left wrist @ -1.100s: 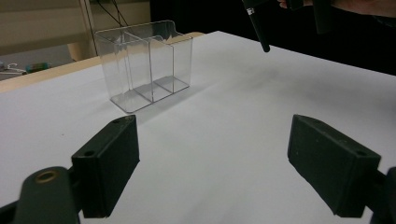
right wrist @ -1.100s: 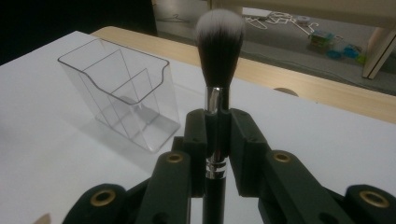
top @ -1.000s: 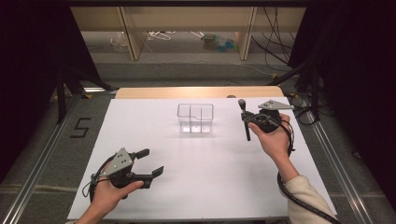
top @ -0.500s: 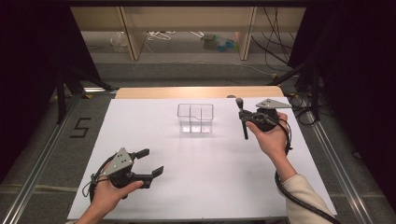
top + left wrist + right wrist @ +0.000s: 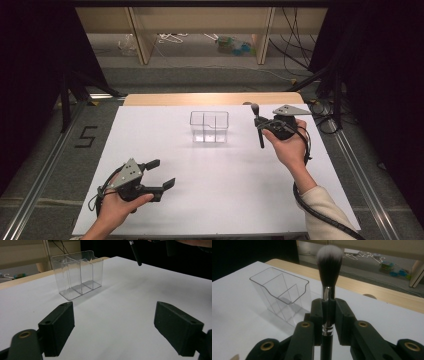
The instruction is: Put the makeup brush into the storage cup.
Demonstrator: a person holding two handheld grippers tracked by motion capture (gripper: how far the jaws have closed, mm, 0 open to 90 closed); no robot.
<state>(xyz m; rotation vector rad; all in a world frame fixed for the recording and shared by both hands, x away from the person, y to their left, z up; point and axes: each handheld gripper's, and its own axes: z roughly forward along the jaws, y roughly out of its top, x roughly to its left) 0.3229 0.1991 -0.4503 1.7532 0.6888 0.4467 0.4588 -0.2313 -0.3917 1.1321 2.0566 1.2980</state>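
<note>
A clear plastic organiser (image 5: 209, 126) with compartments stands upright at the back middle of the white table (image 5: 215, 200); it is also in the left gripper view (image 5: 78, 273) and the right gripper view (image 5: 280, 293). My right gripper (image 5: 260, 122) is held above the table to the organiser's right, shut on a black-handled makeup brush (image 5: 329, 280) that stands upright, bristles up, handle end hanging below (image 5: 135, 251). My left gripper (image 5: 161, 174) rests low near the front left, jaws wide open (image 5: 112, 330) with nothing between them.
A wooden strip (image 5: 210, 98) runs along the table's far edge. Behind it, shelving legs, cables and small items (image 5: 235, 46) lie on the floor. A number 5 marking (image 5: 86, 136) sits left of the table.
</note>
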